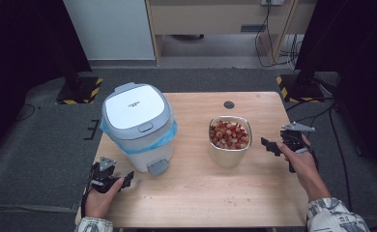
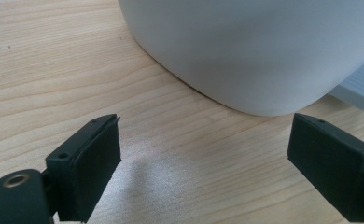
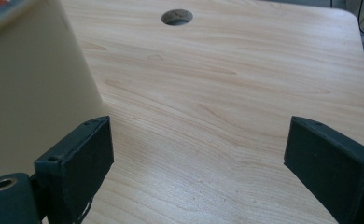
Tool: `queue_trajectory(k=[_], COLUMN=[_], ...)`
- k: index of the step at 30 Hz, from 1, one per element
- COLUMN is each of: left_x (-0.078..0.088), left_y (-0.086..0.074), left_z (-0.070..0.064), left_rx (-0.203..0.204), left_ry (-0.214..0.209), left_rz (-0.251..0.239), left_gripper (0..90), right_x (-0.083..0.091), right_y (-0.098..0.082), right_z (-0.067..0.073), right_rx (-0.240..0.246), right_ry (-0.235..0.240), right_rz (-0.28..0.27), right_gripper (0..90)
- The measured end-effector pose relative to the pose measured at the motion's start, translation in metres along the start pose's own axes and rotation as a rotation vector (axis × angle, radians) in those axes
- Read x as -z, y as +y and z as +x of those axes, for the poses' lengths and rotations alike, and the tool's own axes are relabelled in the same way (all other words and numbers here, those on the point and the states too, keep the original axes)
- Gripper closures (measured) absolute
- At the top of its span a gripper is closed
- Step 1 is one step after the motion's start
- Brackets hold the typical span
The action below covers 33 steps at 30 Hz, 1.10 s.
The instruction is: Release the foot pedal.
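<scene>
Left tool [image 1: 127, 181], jaws spread and empty, rests by the base of the pedal bin [image 1: 137, 126]; I aim it at the pedal [image 1: 157, 167]. Right tool [image 1: 272, 146], spread, nears the steel container of food scraps [image 1: 229, 140] mid-table [image 1: 201, 193]; I should grip its wall squarely, keeping it level.

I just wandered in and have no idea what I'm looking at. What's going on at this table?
A person sits at a wooden table with a hand-held gripper in each hand. The left hand-held gripper rests low beside the foot pedal of a small white pedal bin, its jaws open and empty. The right hand-held gripper, also open and empty, is just right of a metal container full of reddish and pale bits, not touching it. The bin's lid is shut.
</scene>
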<state>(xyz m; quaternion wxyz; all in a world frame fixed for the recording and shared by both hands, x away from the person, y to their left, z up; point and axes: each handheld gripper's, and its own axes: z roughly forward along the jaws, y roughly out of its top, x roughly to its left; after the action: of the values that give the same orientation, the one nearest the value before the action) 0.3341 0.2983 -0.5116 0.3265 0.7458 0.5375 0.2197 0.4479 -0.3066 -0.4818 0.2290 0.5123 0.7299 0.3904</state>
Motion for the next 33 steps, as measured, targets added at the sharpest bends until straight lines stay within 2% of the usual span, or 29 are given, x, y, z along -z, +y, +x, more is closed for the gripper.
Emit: queue_trajectory(k=[2, 6, 13, 15, 17, 23, 27, 31, 32, 33], left_x=[-0.002, -0.004, -0.009, -0.012, -0.015, -0.019, -0.019, -0.02, -0.021, -0.021], left_y=[-0.001, -0.001, -0.002, -0.003, -0.004, -0.005, -0.006, -0.007, -0.007, -0.007], left_z=[0.001, 0.003, 0.004, 0.006, 0.007, 0.008, 0.013, 0.014, 0.013, 0.013], left_rx=[-0.007, -0.005, -0.013, -0.01, -0.015, -0.012, 0.011, 0.008, 0.01, 0.01], left_ry=[0.008, 0.011, 0.011, 0.008, 0.009, 0.01, 0.014, 0.017, 0.014, 0.014], left_rz=[0.01, 0.011, 0.021, 0.032, 0.044, 0.055, 0.045, 0.055, 0.053, 0.053], left_gripper=[8.4, 8.1, 7.4, 6.9, 6.4, 5.4, 5.6, 5.7, 5.9, 5.8], right_x=[-0.007, -0.014, -0.021, -0.023, -0.025, -0.03, -0.035, -0.038, -0.037, -0.037], right_y=[-0.001, -0.004, -0.014, -0.018, -0.021, -0.03, -0.035, -0.041, -0.046, -0.046], right_z=[-0.001, 0.0, 0.002, 0.003, 0.003, 0.005, 0.008, 0.01, 0.012, 0.012], right_rx=[-0.019, -0.02, -0.038, -0.049, -0.056, -0.051, -0.036, -0.033, -0.02, -0.02], right_ry=[-0.012, -0.03, -0.041, -0.057, -0.068, -0.078, -0.098, -0.106, -0.125, -0.125], right_rz=[0.016, 0.029, 0.046, 0.067, 0.065, 0.09, 0.142, 0.156, 0.135, 0.135], right_gripper=[8.3, 8.3, 8.4, 7.7, 7.9, 7.6, 6.6, 6.2, 6.0, 6.0])
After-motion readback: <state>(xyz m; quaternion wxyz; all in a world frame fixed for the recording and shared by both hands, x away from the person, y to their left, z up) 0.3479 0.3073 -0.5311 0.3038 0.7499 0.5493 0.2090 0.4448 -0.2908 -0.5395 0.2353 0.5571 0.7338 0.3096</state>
